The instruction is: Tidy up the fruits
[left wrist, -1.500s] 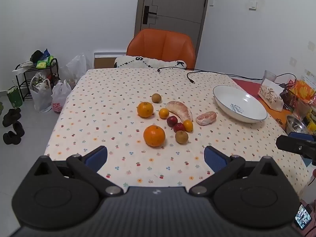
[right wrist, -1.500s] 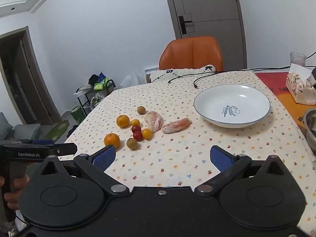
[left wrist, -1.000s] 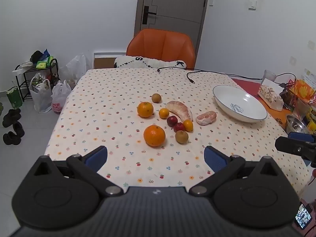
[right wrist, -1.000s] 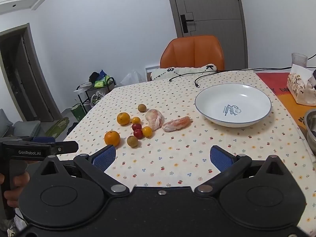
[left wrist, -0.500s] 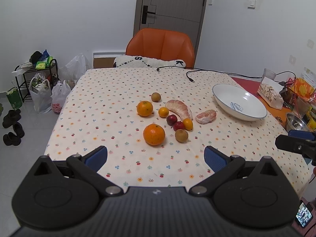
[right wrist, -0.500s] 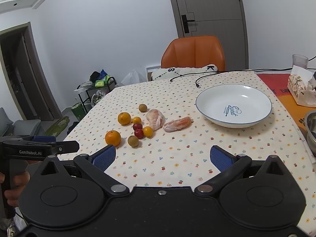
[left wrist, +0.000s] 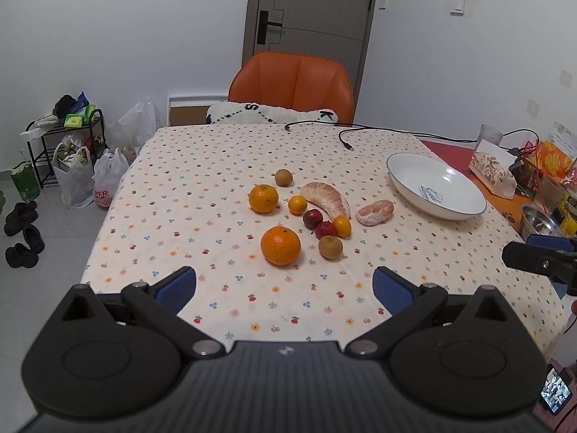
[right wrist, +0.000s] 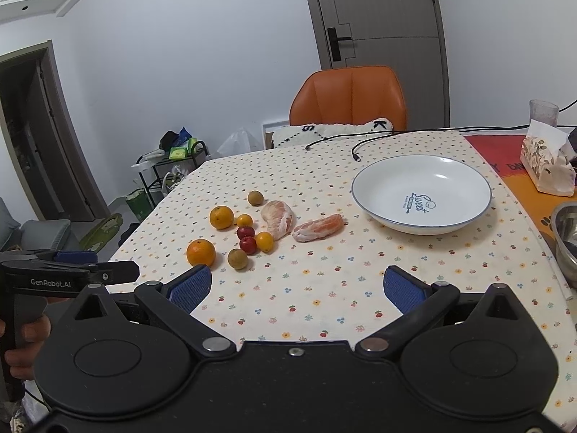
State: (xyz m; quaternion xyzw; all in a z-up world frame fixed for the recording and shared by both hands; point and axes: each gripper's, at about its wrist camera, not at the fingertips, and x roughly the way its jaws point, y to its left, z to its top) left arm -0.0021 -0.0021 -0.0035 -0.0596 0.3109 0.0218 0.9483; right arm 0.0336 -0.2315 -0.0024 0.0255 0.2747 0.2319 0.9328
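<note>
Fruit lies in a loose cluster on the patterned tablecloth (left wrist: 202, 195), ahead of both grippers and apart from every finger. Left gripper (left wrist: 284, 290): fingers spread wide, nothing between the blue pads (left wrist: 176, 288); the nearest piece, a large orange (left wrist: 280, 245), sits ahead of the gap, slightly left of its centre. Beyond it lie a second orange (left wrist: 263, 198), a small tangerine (left wrist: 297, 205), two dark red fruits (left wrist: 312, 218), a small yellow-orange fruit (left wrist: 342, 226) and two brown round fruits, one near (left wrist: 330, 246) and one far (left wrist: 283, 177). A curved peeled pomelo segment (left wrist: 326, 198) touches or nearly touches the yellow-orange fruit; a shorter peeled segment (left wrist: 375, 212) lies to its right, between the cluster and the white bowl (left wrist: 407, 180). Right gripper (right wrist: 295, 288): fingers likewise released and wide apart, holding nothing; from this view the cluster lies ahead and to the left of the gap, with the near orange (right wrist: 201, 252) just beyond the left pad (right wrist: 189, 288). The white bowl (right wrist: 378, 180) stands ahead and to the right, well apart from the fruit, and holds no fruit; only the printed mark shows inside. A metal bowl (right wrist: 562, 238) sits at the right table edge; its contents cannot be determined.
</note>
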